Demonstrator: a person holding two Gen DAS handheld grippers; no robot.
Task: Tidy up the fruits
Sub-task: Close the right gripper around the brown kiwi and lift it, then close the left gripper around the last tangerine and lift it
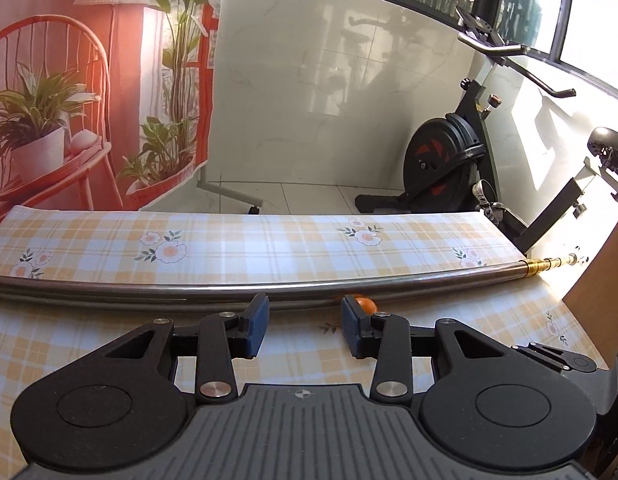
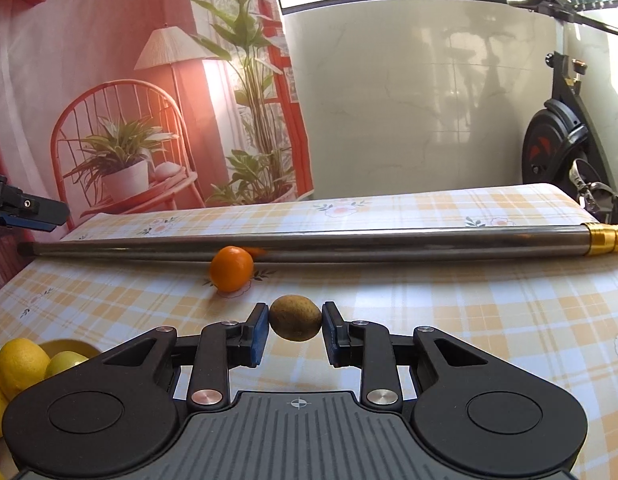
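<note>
right gripper (image 2: 295,326): clenched on kiwi (image 2: 295,317) mid-frame, lifted for sorting
left gripper (image 1: 305,326): released, empty, orange (image 1: 366,305) behind right pad, against metal pole (image 1: 229,286), likely stopped from rolling

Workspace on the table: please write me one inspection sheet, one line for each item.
Surface: table under a yellow plaid cloth with flowers.
Job's things: kiwi between the right gripper's pads; orange on the cloth beside the metal pole; lemons in a yellow bowl at the near left.
Clutter: the metal pole lies across the table, gold fitting at its right end.
Grippers: right gripper shut on the kiwi; left gripper open, nothing between the pads.
Cables: nothing seen.
Surroundings: exercise bike, printed backdrop with chair and plants, tiled wall, windows above.
</note>
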